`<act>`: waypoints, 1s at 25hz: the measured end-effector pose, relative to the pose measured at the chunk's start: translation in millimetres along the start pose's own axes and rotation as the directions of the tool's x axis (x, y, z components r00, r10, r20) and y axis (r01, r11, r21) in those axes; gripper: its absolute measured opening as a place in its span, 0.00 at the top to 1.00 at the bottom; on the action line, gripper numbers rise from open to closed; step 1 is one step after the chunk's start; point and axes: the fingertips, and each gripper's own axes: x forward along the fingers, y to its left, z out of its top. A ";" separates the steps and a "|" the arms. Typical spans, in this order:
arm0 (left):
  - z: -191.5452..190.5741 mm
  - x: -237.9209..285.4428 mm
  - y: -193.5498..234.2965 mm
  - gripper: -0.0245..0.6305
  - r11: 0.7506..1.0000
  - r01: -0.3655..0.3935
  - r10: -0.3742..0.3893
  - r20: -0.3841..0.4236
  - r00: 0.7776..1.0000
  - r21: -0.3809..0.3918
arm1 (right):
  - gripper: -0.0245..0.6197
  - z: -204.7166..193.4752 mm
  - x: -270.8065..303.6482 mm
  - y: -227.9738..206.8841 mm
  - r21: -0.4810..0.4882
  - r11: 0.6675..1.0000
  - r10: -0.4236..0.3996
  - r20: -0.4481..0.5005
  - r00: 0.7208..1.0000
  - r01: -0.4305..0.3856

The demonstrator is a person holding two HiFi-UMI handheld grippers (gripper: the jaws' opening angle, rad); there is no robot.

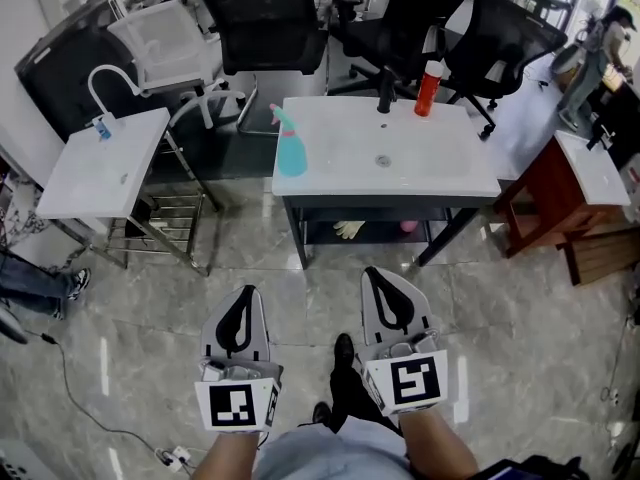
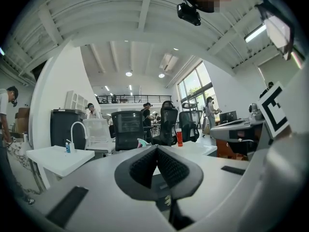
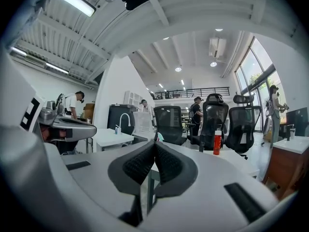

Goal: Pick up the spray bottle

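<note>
A white sink-top surface (image 1: 440,158) stands on dark legs in the middle of the room. On its left edge stands a teal spray bottle (image 1: 289,148), upright, with a pink trigger head. A black faucet (image 1: 386,90) rises at the back edge, and a red bottle (image 1: 429,87) with a white cap stands just beside it on the right. A drain (image 1: 383,161) sits near the middle. On the lower shelf (image 1: 380,243) lie a pale glove (image 1: 349,230) and a small pink thing (image 1: 408,226), apart. To the left, well apart, a second white surface (image 1: 100,168) carries a curved white faucet (image 1: 110,80) and a small blue bottle (image 1: 101,127). Both stand on a glossy marbled floor (image 1: 300,298), where a thin cable (image 1: 70,388) trails at lower left.
</note>
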 end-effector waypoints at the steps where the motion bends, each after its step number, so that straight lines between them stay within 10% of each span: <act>1: 0.8 15.7 -0.2 0.94 1.000 -0.002 0.002 -0.004 1.000 0.002 | 0.94 -0.3 12.4 -9.8 0.003 1.000 0.005 -0.002 1.000 -0.005; 12: 39.0 147.6 6.3 0.94 0.998 -0.048 0.047 0.018 0.999 0.042 | 0.94 31.4 132.6 -80.6 0.003 0.996 0.084 0.076 0.994 -0.084; 25: 60.9 181.5 40.0 0.94 0.989 -0.147 0.146 0.067 0.987 0.022 | 0.94 47.6 193.6 -75.8 -0.023 0.977 0.211 0.066 0.975 -0.210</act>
